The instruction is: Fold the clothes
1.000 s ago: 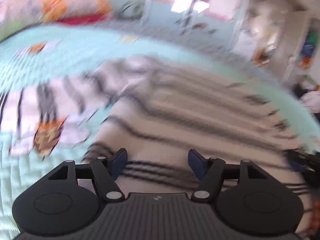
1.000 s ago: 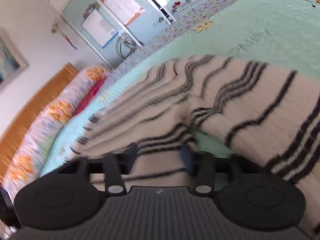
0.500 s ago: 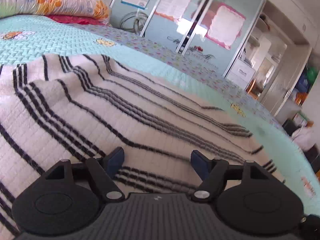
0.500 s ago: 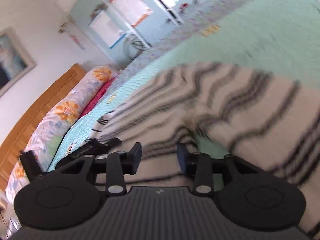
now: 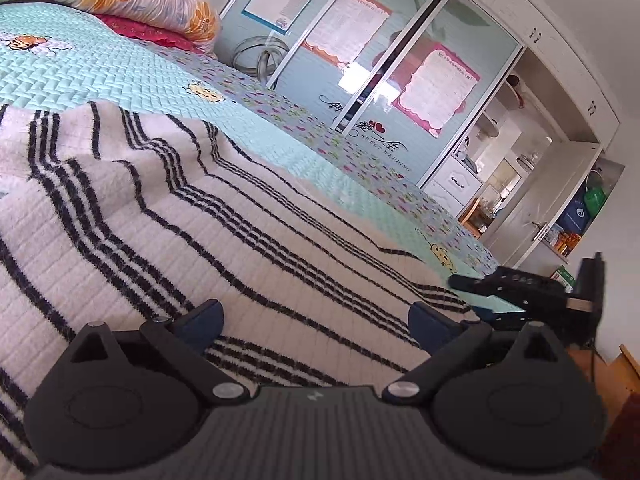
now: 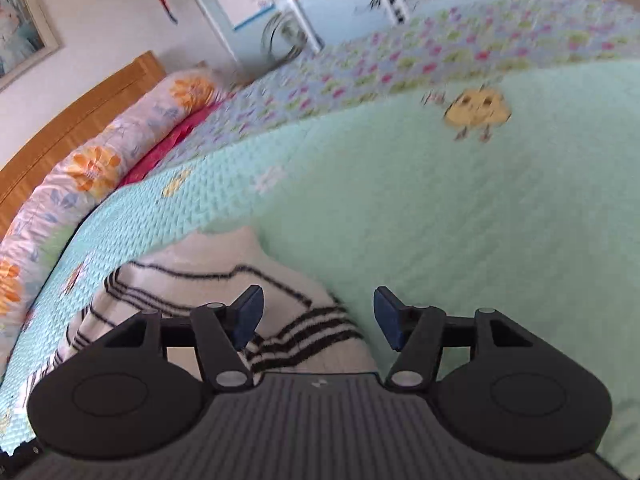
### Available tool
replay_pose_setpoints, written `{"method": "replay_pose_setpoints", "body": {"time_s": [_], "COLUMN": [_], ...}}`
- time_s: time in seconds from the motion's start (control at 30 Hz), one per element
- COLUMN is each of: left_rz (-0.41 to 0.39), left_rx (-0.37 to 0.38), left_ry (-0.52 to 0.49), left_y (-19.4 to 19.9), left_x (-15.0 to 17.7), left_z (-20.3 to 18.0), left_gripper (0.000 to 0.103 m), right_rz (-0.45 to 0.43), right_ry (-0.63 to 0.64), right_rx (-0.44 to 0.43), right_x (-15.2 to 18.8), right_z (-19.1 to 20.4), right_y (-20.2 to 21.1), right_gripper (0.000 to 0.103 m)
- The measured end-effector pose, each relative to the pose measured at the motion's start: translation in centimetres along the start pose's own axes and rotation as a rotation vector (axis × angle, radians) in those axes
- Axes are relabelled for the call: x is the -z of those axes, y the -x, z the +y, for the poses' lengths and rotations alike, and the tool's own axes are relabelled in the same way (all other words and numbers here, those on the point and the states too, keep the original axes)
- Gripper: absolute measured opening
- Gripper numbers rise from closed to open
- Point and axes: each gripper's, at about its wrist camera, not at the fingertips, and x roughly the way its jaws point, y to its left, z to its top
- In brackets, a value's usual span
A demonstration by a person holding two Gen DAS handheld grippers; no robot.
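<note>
Both grippers, left (image 5: pixel 316 316) and right (image 6: pixel 318 316), have just opened, empty, over the sweater (image 5: pixel 240 232); a single-layer regrip could undo its fold.

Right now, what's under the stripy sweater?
The striped sweater lies spread on the mint green quilt, which shows all around its edges. Whatever sits directly beneath the middle of the sweater is covered, so I cannot tell.

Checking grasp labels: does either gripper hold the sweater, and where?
Neither. The left gripper and right gripper have just opened; the sweater lies loose.
</note>
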Motion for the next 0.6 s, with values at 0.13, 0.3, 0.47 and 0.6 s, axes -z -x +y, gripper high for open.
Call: {"method": "replay_pose_setpoints", "body": {"time_s": [0.13, 0.3, 0.47, 0.6], "left_rz": [0.001, 0.001, 0.002, 0.004], "left_rx": [-0.001, -0.005, -0.006, -0.006], "left_ry": [-0.003, -0.006, -0.006, -0.005], "left_y": [-0.1, -0.1, -0.1, -0.1], "left_x": [0.0, 0.0, 0.0, 0.0], "left_z": [0.0, 0.0, 0.0, 0.0], "left_gripper": [0.103, 0.103, 0.103, 0.103], "right_rz": [0.023, 0.051, -0.025, -0.076], "right_ry": [0.031, 0.070, 0.256, 0.385], "right_rx": [-0.017, -0.018, 0.089, 0.226], "right_x": [0.7, 0.8, 0.4, -0.9], "right_z": [0.1, 0.7, 4.2, 5.4], "right_y": [-0.5, -0.5, 0.6, 0.5], "right_gripper": [0.060, 0.024, 0.008, 0.007]}}
